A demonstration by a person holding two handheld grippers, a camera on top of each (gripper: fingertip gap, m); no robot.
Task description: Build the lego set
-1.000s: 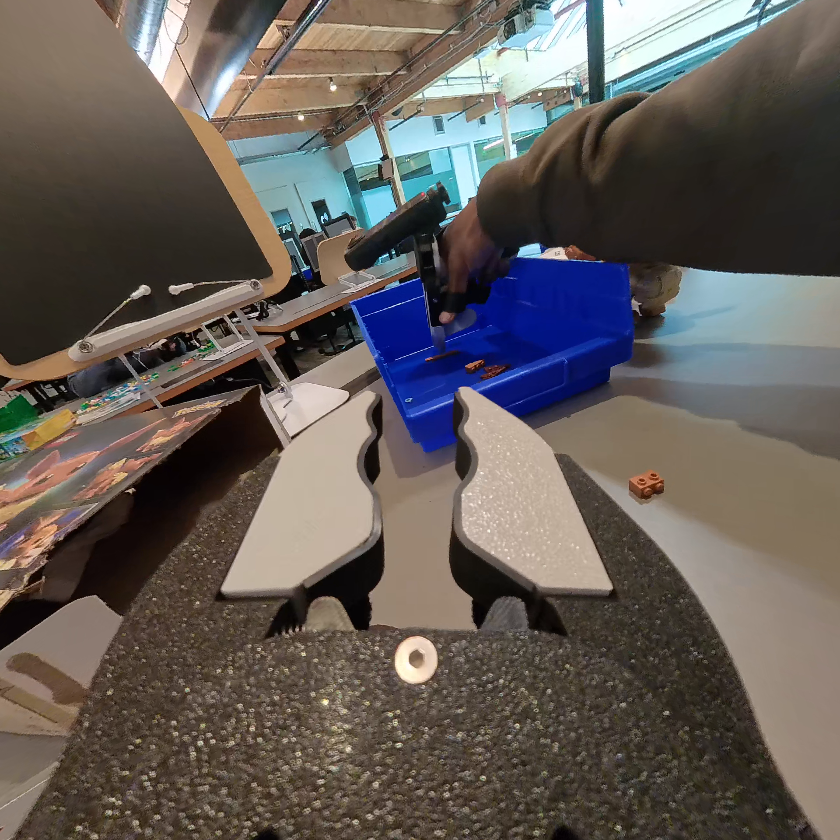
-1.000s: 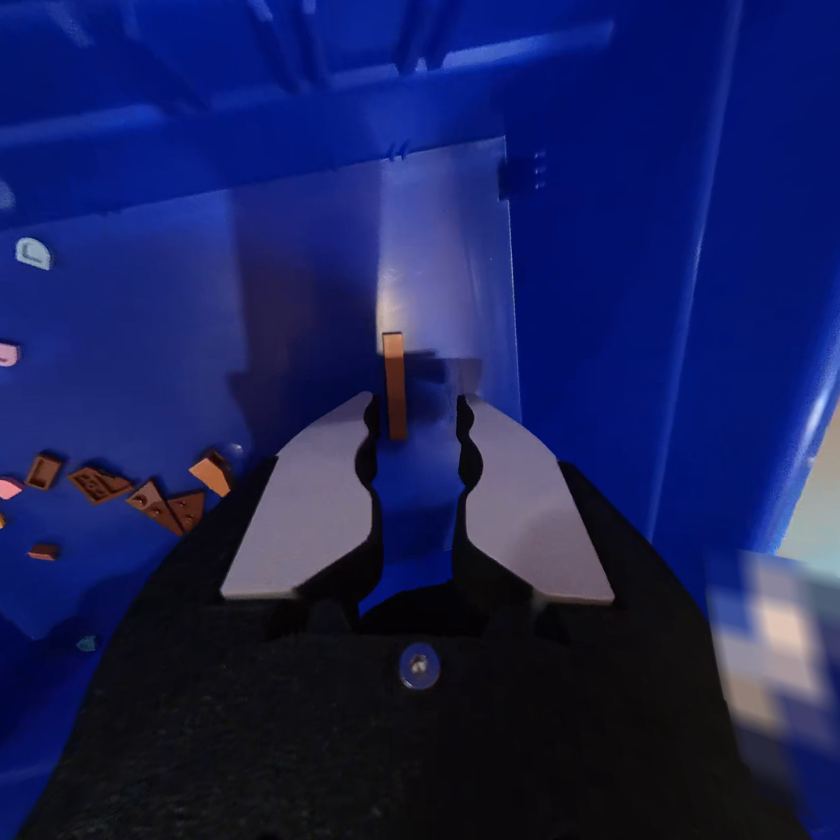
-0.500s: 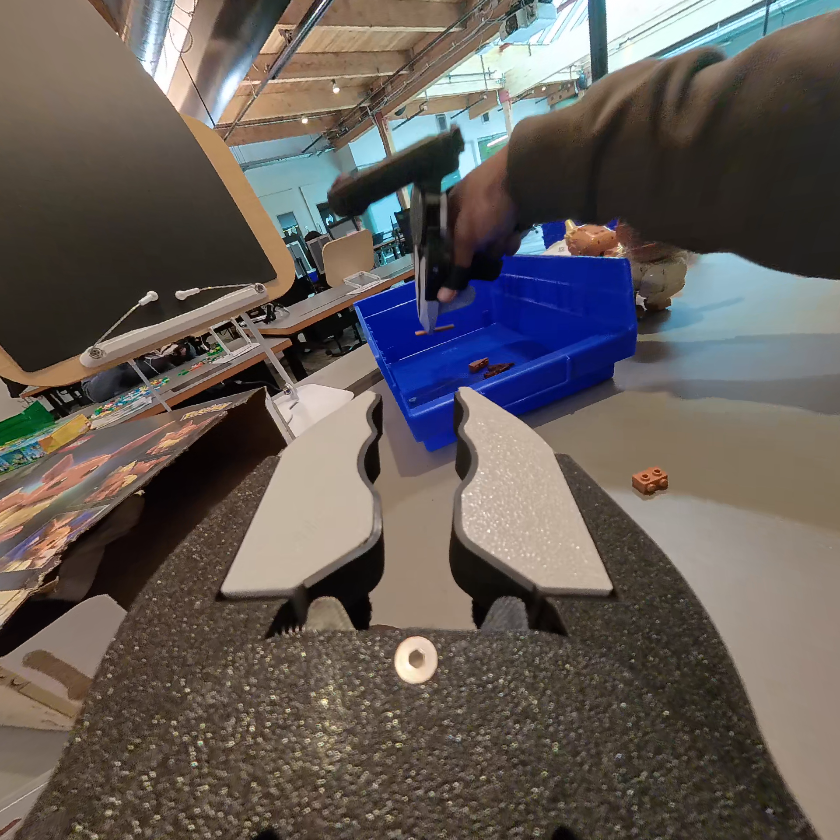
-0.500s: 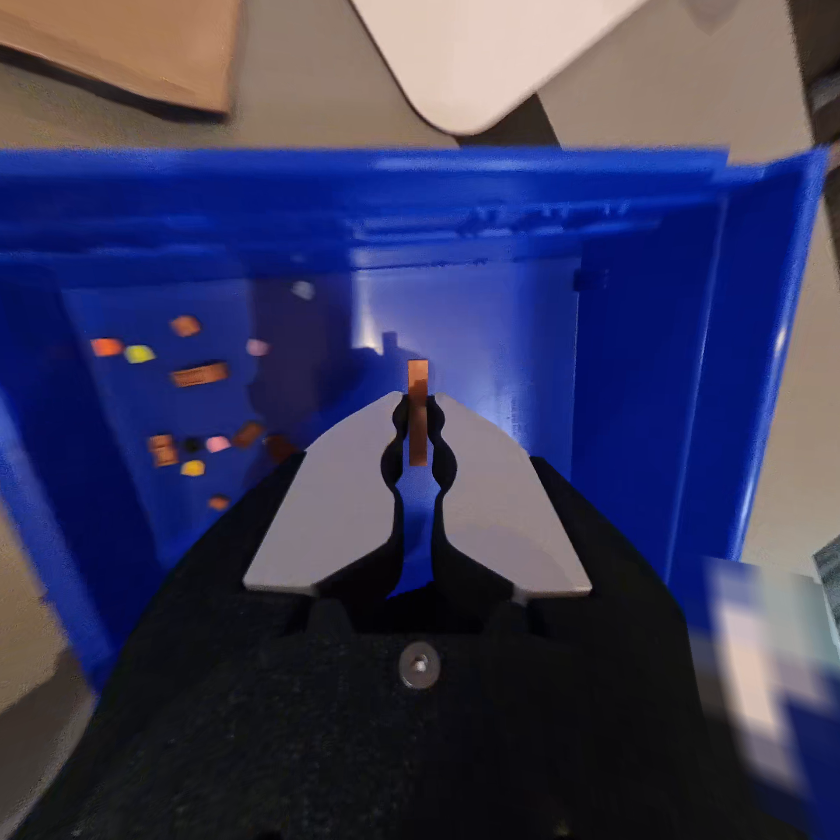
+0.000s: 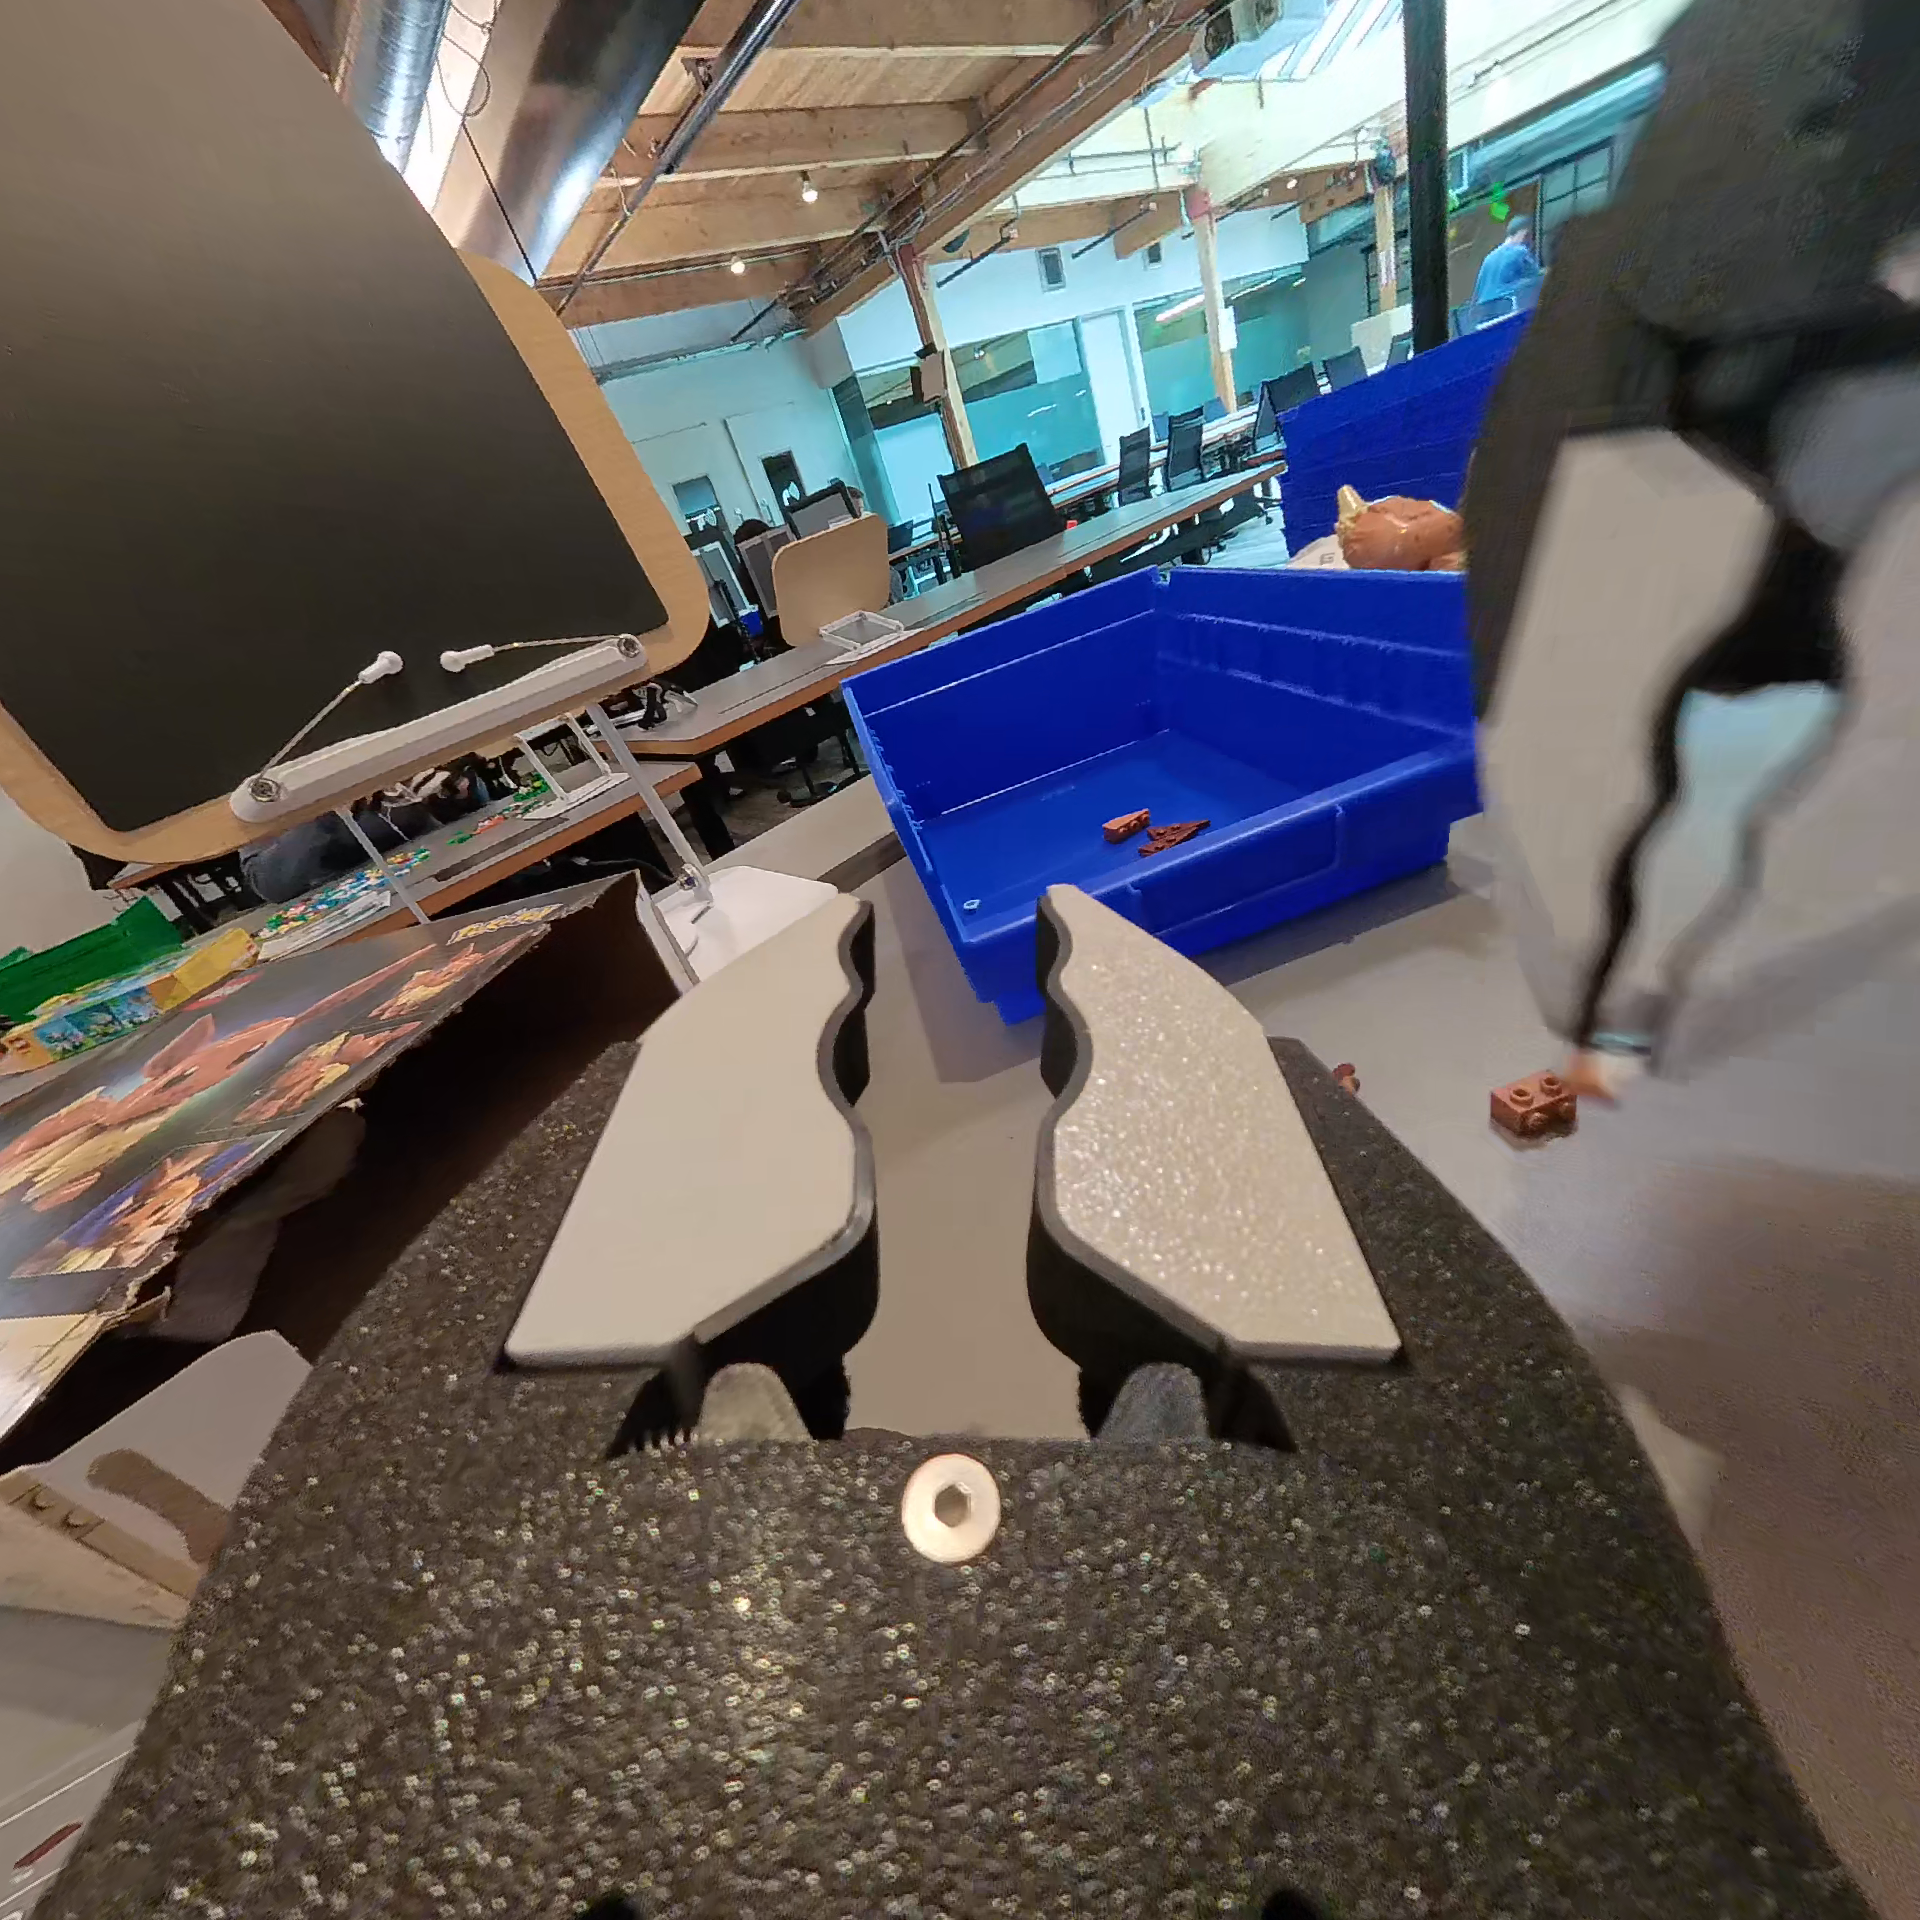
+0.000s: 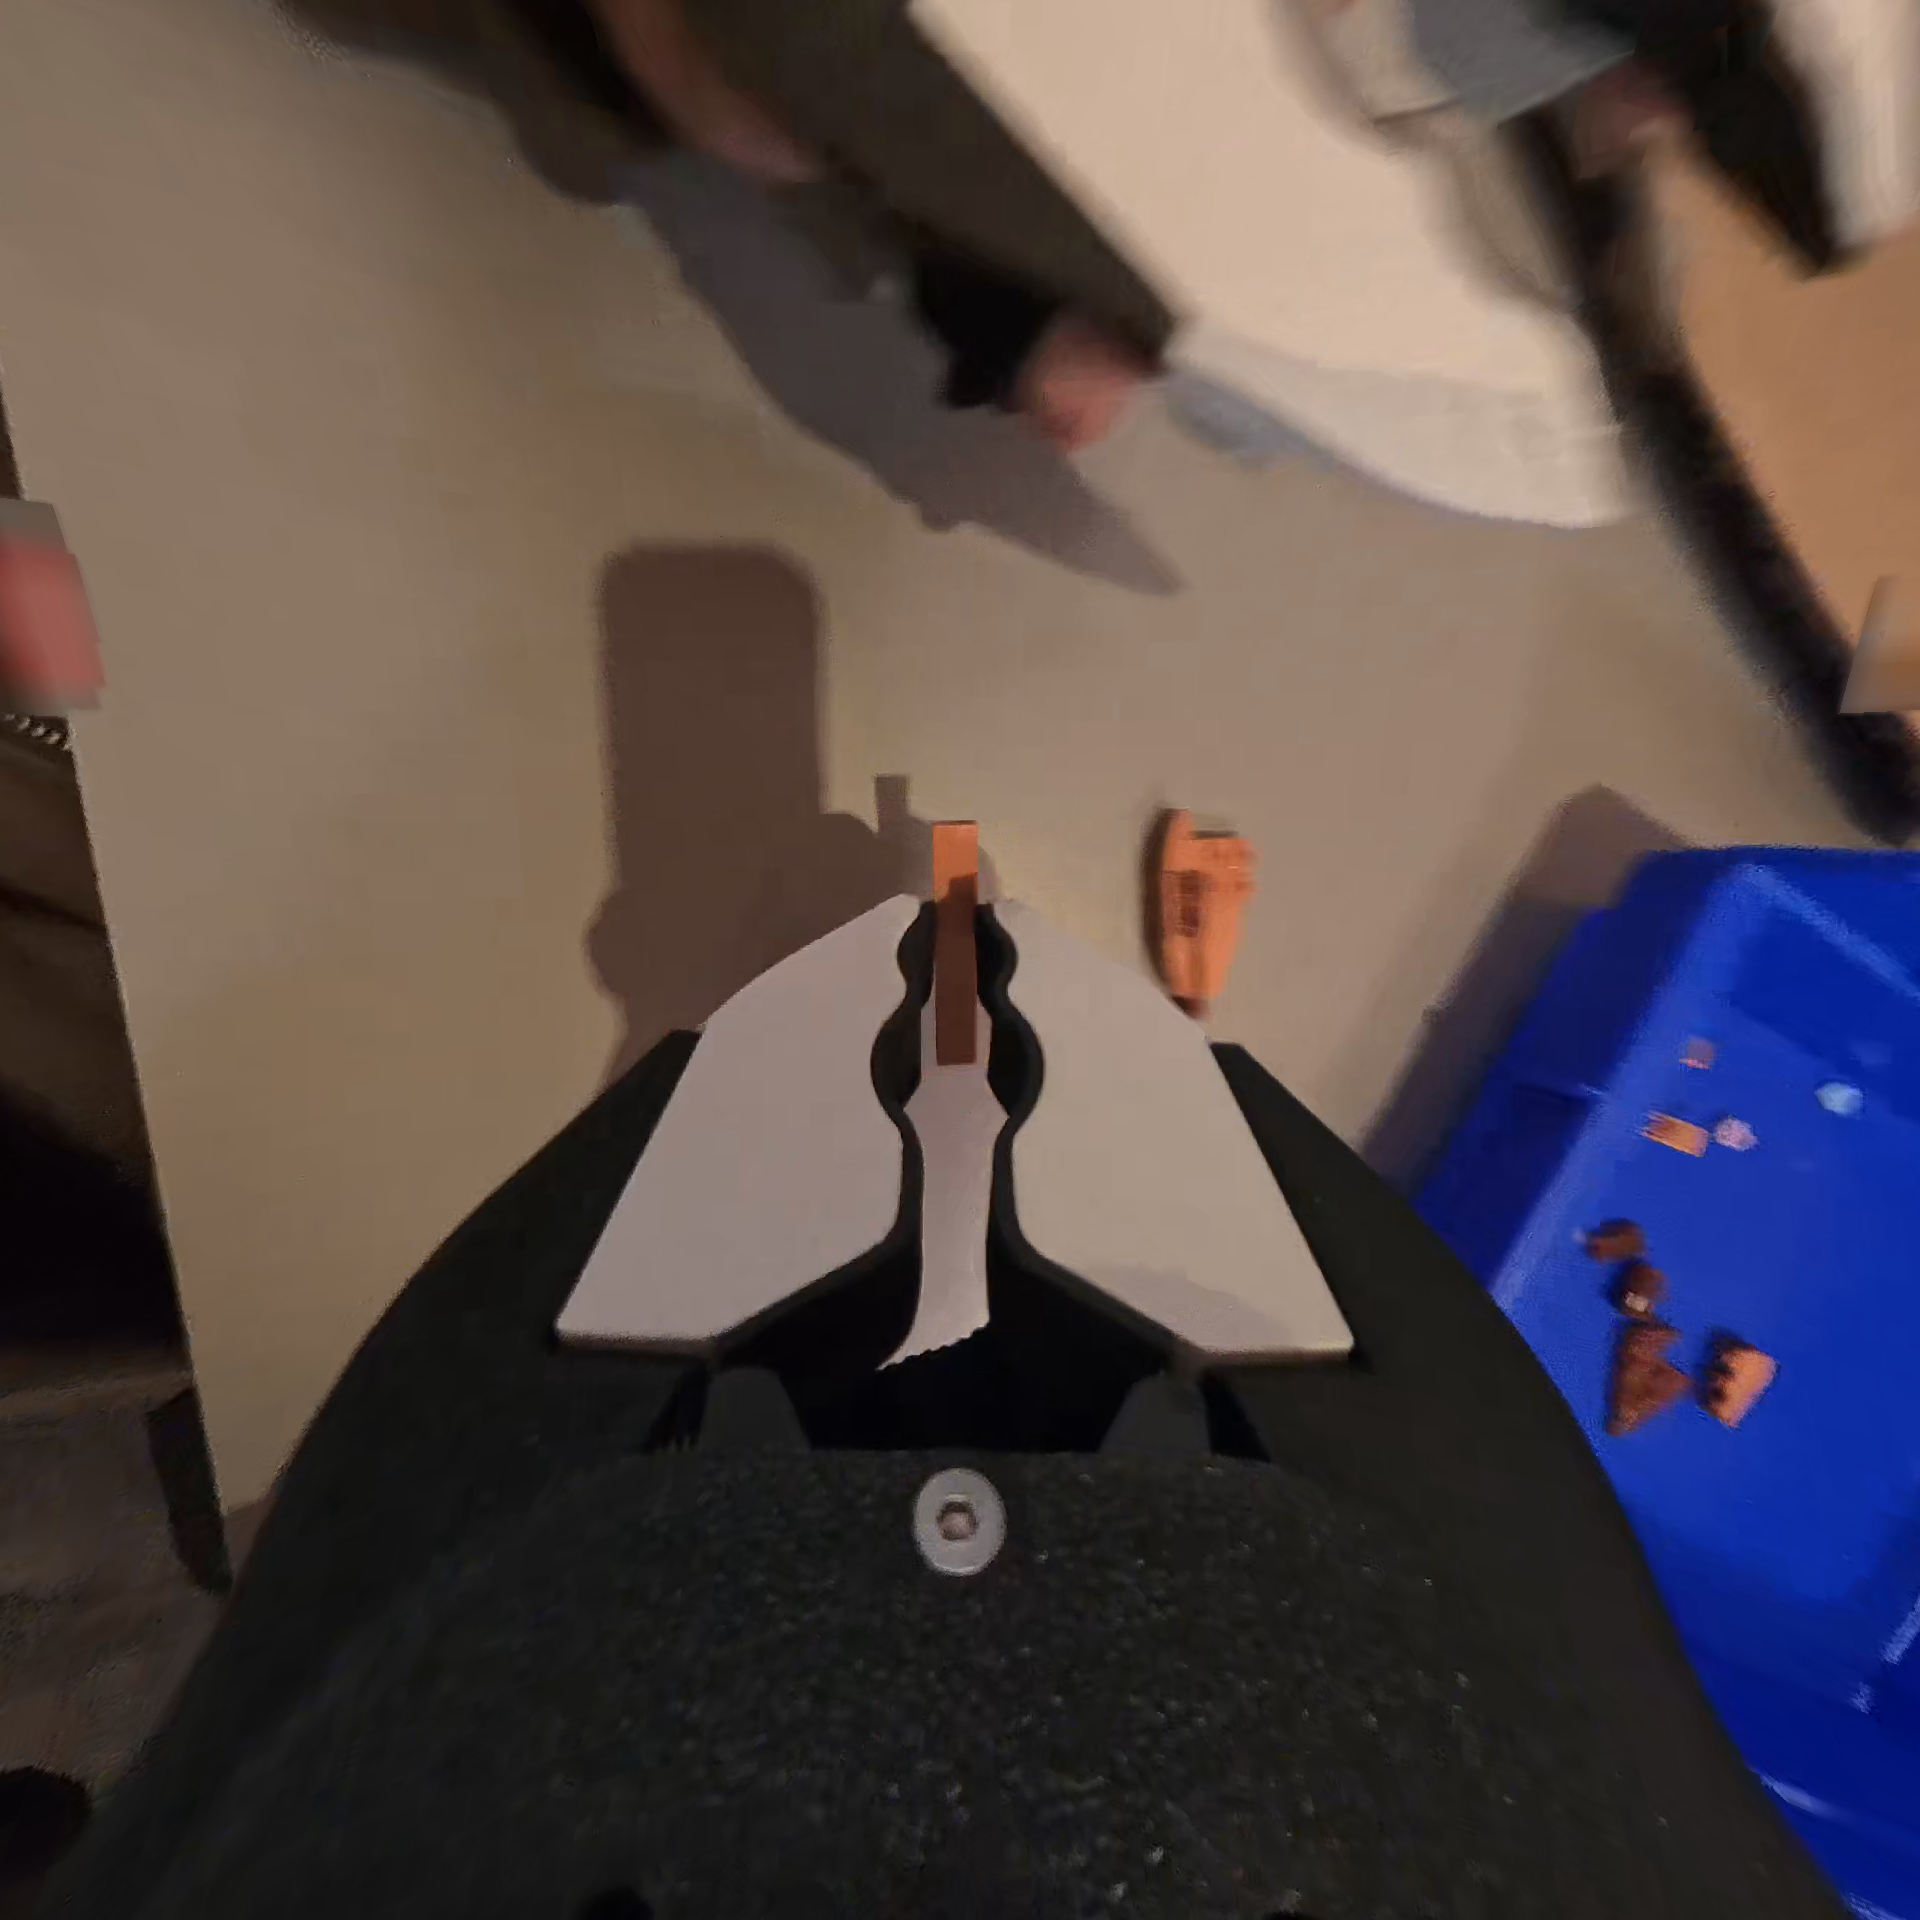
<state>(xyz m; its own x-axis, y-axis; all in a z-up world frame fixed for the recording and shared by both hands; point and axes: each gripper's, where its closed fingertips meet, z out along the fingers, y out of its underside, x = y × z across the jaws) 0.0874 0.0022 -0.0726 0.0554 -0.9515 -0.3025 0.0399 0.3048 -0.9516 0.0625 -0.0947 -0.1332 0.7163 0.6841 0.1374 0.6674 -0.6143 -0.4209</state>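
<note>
Blue bin [image 5: 1195, 727], orange-brown bricks, grey desk [image 5: 1403, 1039]

We see pale grey fingers [image 5: 1195, 1164] on the speckled black left hand-held gripper [image 5: 954, 966], and a thin orange-brown strip [image 6: 956, 935] between the grey fingers of the black right hand-held gripper [image 6: 956, 909]; a reddish-brown studded brick [image 5: 1532, 1103] lies on the desk, dark brown pieces [image 5: 1153, 831] dot the bin, and a box [image 5: 208, 1081] shows orange figures on a dark ground
</note>
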